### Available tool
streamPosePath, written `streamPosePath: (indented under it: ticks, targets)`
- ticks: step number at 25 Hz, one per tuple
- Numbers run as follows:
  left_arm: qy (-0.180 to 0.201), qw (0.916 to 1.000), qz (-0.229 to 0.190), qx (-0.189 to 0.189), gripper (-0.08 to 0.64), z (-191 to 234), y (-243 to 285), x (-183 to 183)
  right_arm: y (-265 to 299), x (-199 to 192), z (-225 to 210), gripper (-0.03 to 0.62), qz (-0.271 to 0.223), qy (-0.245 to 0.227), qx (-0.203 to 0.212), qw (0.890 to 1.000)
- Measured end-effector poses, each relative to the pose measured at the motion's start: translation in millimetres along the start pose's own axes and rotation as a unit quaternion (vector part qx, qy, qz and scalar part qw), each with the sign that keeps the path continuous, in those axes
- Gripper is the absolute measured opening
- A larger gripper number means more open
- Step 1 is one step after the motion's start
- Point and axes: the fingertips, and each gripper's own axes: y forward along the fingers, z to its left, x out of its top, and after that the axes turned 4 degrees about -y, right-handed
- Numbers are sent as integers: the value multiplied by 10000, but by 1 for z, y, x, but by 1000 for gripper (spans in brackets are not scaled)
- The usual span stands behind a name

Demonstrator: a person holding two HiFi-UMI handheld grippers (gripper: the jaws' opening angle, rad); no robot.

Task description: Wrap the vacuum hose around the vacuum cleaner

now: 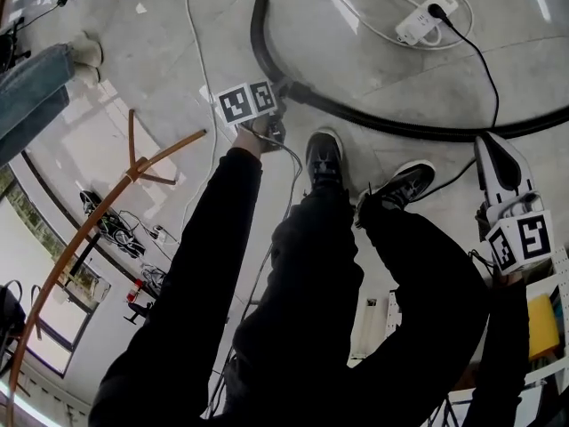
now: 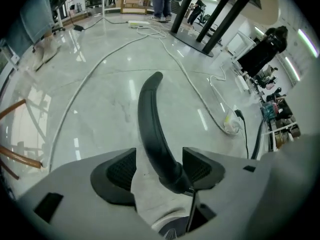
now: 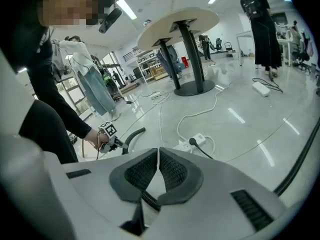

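The black vacuum hose [image 1: 418,130] lies in an arc across the pale floor and ends in a curved stiff tube [image 1: 259,34]. My left gripper [image 2: 159,158] points steeply down over that tube [image 2: 150,114]. Its jaws are open, with the tube's collar between the pads and close to the right pad [image 2: 202,168]. In the head view its marker cube [image 1: 247,102] sits just beside the tube. The white and black vacuum cleaner [image 1: 500,165] stands at the right. My right gripper [image 3: 158,156] is shut, and its cube [image 1: 520,243] is just below the cleaner. A ribbed hose [image 3: 148,200] shows under its jaws.
A white power strip [image 1: 425,16] with a black plug lies beyond the hose, and a white cable [image 1: 190,52] runs past the left gripper. A wooden stand [image 1: 133,174] and a jeans leg [image 1: 36,92] are at the left. My shoes [image 1: 324,157] stand near the hose. A shelf [image 1: 544,327] is at the right.
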Motion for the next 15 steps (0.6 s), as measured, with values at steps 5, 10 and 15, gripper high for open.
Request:
streamPosePath:
  ticks: [5, 10, 15]
  targets:
    - [-361, 9990, -36, -245, 282, 7, 33, 8, 9, -12, -14, 23, 44, 95, -1, 9999]
    - [19, 9954, -648, -712, 210, -41, -8, 31, 3, -12, -15, 23, 117, 447, -206, 9987]
    - [295, 9894, -975, -1039, 198, -103, -108, 38, -16, 17, 55, 23, 245, 598, 104, 9979]
